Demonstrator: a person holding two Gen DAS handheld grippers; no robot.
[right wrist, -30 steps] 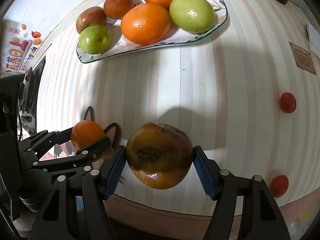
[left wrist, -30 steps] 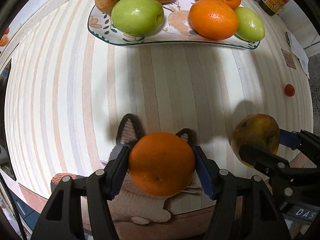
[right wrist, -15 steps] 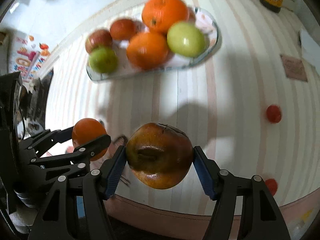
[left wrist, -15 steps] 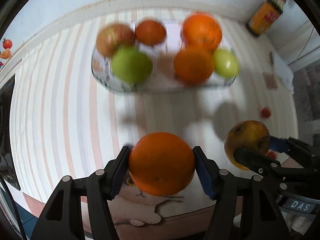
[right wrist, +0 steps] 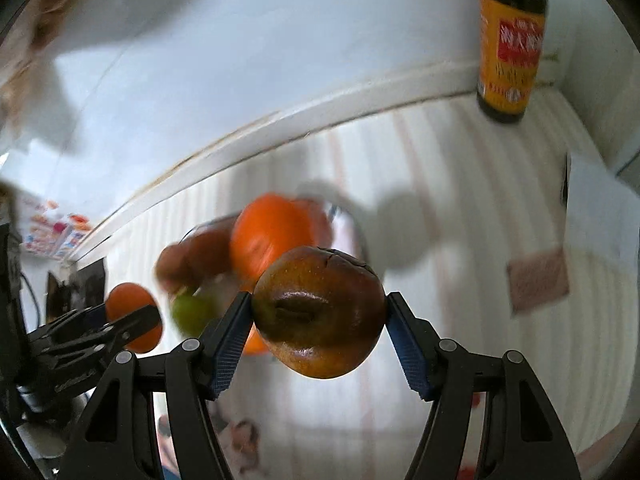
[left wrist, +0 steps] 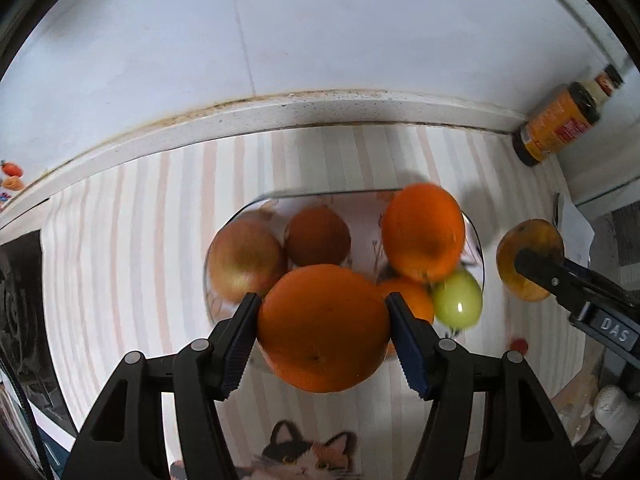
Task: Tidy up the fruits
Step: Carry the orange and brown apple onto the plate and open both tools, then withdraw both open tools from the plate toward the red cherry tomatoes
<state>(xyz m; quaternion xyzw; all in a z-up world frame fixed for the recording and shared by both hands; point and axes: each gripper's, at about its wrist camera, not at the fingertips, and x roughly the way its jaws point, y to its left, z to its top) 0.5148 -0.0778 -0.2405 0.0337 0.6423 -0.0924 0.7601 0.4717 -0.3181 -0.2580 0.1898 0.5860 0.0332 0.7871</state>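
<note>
Between left pads: round orange fruit [left wrist: 323,327], clamped by left gripper [left wrist: 323,336]; above the patterned fruit plate [left wrist: 224,232]
Right gripper [right wrist: 319,320]: clamps brownish-red bruised apple [right wrist: 319,317] between blue pads

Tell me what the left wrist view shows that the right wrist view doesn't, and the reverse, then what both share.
Only the left wrist view: the cat picture at the bottom edge, and the plate's fruit sharp enough to count.

Only the right wrist view: the cracked skin on top of the brown apple, and the bottle's label up close.

Both: the left gripper clamped on an orange, the right gripper clamped on the apple, the plate of fruit beyond them, and the striped tabletop.
</note>
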